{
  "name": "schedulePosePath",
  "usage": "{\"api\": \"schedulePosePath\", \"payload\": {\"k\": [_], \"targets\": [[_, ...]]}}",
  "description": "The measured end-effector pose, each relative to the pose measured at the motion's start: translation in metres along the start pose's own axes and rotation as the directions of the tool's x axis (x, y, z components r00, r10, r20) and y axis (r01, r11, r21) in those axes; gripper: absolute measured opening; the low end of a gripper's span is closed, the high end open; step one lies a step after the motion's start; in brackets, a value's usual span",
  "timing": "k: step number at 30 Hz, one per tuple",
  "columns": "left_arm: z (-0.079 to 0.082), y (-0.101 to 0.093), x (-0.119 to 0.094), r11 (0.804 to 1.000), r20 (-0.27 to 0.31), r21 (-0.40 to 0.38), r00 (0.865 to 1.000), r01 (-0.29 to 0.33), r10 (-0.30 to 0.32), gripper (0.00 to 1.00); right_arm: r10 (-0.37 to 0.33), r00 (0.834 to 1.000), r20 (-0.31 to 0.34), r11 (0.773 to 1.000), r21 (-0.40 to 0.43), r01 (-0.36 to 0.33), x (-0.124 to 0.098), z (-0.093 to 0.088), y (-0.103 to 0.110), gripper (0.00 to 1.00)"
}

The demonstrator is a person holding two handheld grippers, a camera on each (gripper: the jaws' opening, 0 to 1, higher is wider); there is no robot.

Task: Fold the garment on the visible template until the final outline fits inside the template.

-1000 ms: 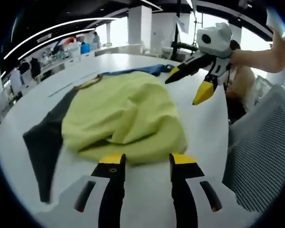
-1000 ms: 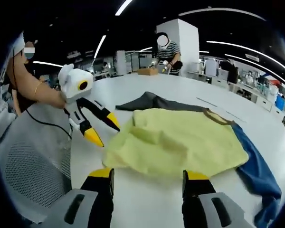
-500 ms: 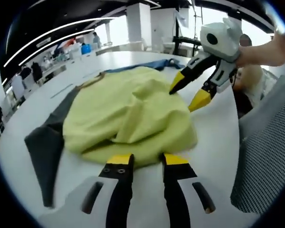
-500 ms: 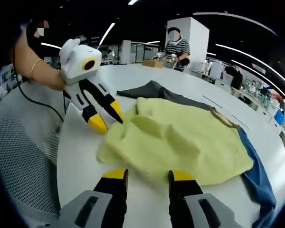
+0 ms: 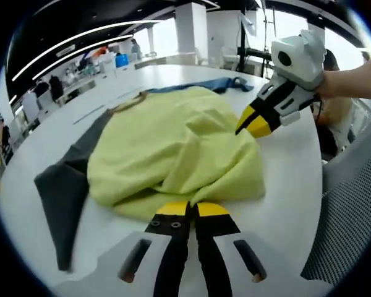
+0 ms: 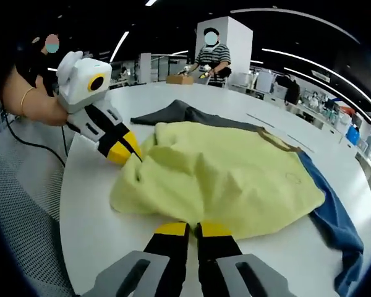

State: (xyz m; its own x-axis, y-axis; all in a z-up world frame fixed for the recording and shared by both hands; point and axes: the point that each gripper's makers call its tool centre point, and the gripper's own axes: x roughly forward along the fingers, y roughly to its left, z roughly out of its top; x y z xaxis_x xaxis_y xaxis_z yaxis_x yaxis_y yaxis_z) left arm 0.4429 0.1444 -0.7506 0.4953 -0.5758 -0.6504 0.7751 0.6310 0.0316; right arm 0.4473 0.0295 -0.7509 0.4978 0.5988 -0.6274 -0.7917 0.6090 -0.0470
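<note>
Now, garment: a crumpled yellow-green fabric shirt body [image 5: 173, 148] with one dark grey sleeve [image 5: 62, 189] and one blue sleeve [image 6: 337, 226] lies on the round white table [image 5: 284, 173]; in the right gripper view the yellow-green fabric [image 6: 229, 176] is heaped in soft folds in the middle of the tabletop.
Collar: a brown-edged neckline [image 6: 278, 143] sits at the far side of the garment, between the two sleeves.
Left gripper: the left gripper [image 5: 189, 209] has its yellow-tipped black jaws together at the near hem of the yellow-green fabric; whether cloth is pinched between them cannot be told. It also appears in the right gripper view [image 6: 125, 151], tips at the fabric's edge, held by a hand [image 6: 34, 102] with a thin bracelet.
Right gripper: the right gripper [image 6: 187, 229] has its jaws together at the near hem too; a pinch of cloth cannot be confirmed. In the left gripper view it [image 5: 253, 124] touches the fabric's right edge with jaws together.
Surroundings: grey mesh chair back [image 5: 349, 229] just beside the table; a person in a striped top [image 6: 211, 62] stands beyond the far side.
</note>
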Motion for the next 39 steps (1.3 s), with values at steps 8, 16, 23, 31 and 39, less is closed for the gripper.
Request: {"api": "schedulePosePath", "payload": {"k": [8, 16, 23, 31, 39], "targets": [[0.010, -0.003, -0.017, 1.000, 0.029, -0.028, 1.000, 0.007, -0.007, 0.00, 0.003, 0.998, 0.057, 1.000, 0.026, -0.005, -0.019, 0.020, -0.007, 0.00], [0.051, 0.006, -0.041, 0.999, 0.106, -0.032, 0.993, -0.043, 0.046, 0.00, -0.031, 0.991, 0.133, 1.000, -0.002, 0.031, -0.035, 0.059, -0.024, 0.00], [0.081, 0.028, -0.042, 0.994, 0.144, -0.088, 0.986, -0.070, 0.083, 0.00, -0.079, 0.982, 0.174, 0.997, -0.005, 0.081, -0.038, 0.089, -0.051, 0.00], [0.098, 0.047, -0.029, 0.990, 0.165, -0.113, 0.981, -0.086, 0.104, 0.00, -0.125, 0.976, 0.175, 0.992, 0.041, 0.120, -0.027, 0.100, -0.083, 0.00], [0.103, 0.073, -0.010, 0.984, 0.154, -0.135, 0.979, -0.116, 0.137, 0.00, -0.151, 0.980, 0.126, 0.986, 0.094, 0.140, -0.004, 0.095, -0.108, 0.00]]}}
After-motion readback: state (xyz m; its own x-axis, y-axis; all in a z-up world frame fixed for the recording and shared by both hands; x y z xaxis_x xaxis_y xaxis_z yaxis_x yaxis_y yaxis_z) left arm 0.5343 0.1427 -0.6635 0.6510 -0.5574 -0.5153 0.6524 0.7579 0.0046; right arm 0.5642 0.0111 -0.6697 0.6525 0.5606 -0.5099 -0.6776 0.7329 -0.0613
